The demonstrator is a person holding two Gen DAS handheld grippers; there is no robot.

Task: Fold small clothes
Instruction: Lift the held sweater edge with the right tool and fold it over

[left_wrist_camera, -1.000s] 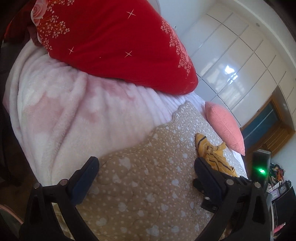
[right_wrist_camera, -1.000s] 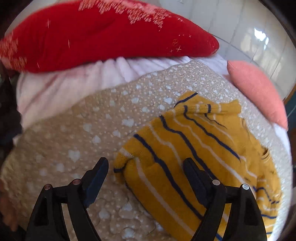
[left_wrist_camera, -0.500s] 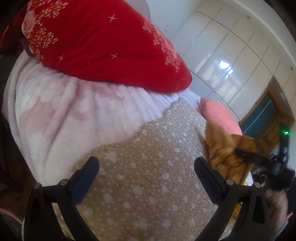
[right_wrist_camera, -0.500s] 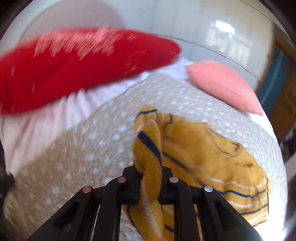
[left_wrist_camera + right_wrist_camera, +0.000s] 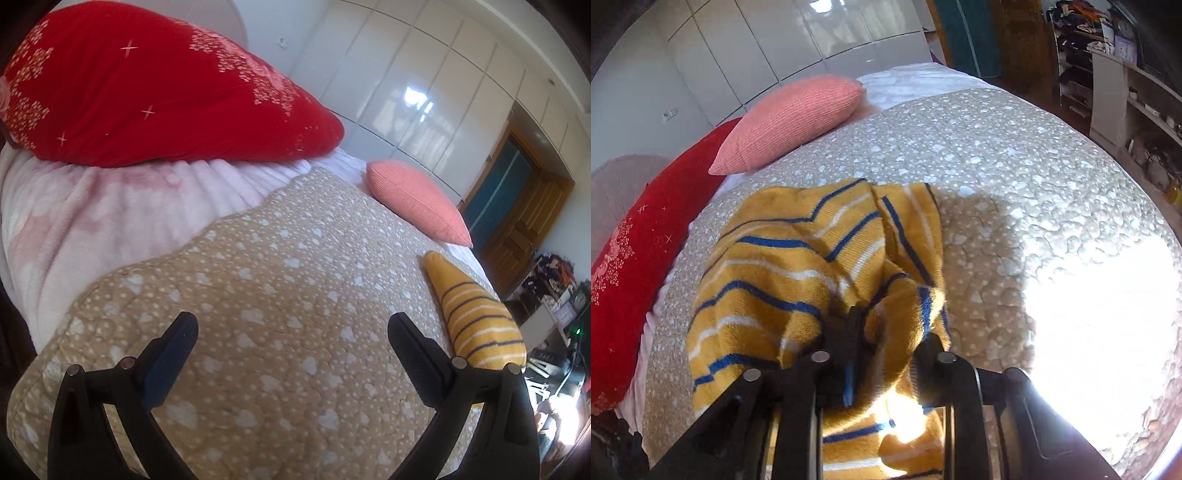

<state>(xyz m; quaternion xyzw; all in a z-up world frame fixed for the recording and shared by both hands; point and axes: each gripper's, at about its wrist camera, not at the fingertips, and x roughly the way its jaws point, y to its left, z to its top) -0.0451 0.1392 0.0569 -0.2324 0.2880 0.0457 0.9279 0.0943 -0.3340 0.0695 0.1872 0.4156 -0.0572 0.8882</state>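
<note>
A small mustard-yellow garment with blue and white stripes (image 5: 798, 258) lies on the beige heart-patterned quilt (image 5: 997, 155). My right gripper (image 5: 886, 332) is shut on a bunched fold of it, and the cloth drapes over the fingers and toward the left. In the left wrist view the same garment (image 5: 476, 317) lies at the quilt's right side, beyond the right finger. My left gripper (image 5: 291, 332) is open and empty above the quilt (image 5: 277, 295).
A large red pillow (image 5: 147, 85) lies on a pink fleece blanket (image 5: 92, 206) at the bed's head. A salmon cushion (image 5: 417, 199) sits by the far edge. White wardrobe doors and a wooden door stand behind. Shelves with clutter (image 5: 1108, 55) are at the right.
My right gripper, shut on the garment, has carried the fold across and the view has swung right. The garment now lies lower and folded over. My left gripper stayed open.
</note>
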